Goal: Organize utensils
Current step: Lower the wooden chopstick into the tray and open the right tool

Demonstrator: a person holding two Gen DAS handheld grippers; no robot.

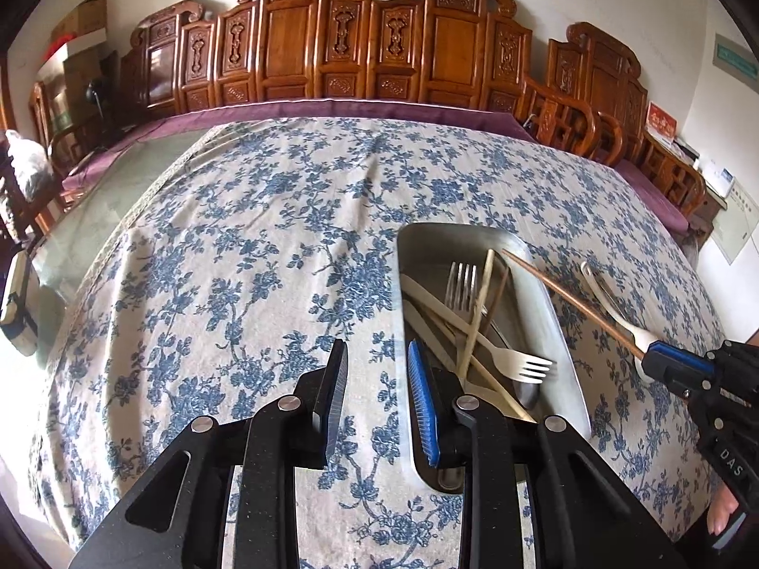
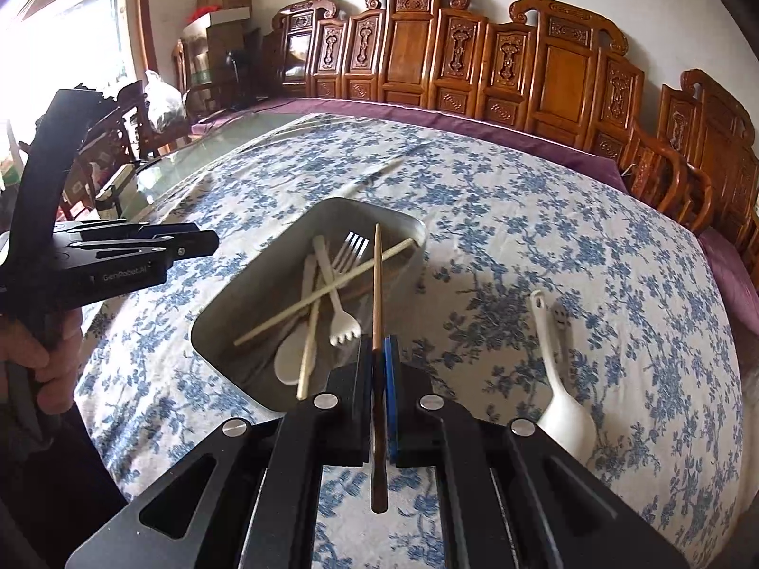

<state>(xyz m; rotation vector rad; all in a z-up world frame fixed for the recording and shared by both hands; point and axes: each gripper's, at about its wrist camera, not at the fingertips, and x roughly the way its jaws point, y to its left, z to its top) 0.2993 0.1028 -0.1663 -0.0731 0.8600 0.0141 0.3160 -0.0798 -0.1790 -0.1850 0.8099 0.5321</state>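
Observation:
A metal tray (image 1: pixel 538 279) (image 2: pixel 223 317) sits on the floral tablecloth holding a steel fork (image 1: pixel 462 284) (image 2: pixel 353 246), a white fork (image 1: pixel 517 360) (image 2: pixel 337 315), a white spoon (image 2: pixel 289 355) and pale chopsticks (image 2: pixel 327 287). My right gripper (image 2: pixel 378 346) (image 1: pixel 664 355) is shut on a brown chopstick (image 2: pixel 377 284) (image 1: pixel 569 296), whose far end reaches over the tray. My left gripper (image 1: pixel 377 348) (image 2: pixel 208 239) hovers at the tray's left rim, open, nothing between its fingers. A white ladle-like spoon (image 2: pixel 559 379) (image 1: pixel 612 303) lies on the cloth right of the tray.
A small utensil with a smiley face (image 2: pixel 562 317) lies beside the white spoon. A pale long item (image 2: pixel 374 178) rests on the cloth beyond the tray. Carved wooden chairs (image 1: pixel 341 47) line the table's far edge. Bare glass tabletop (image 1: pixel 95 218) shows at the left.

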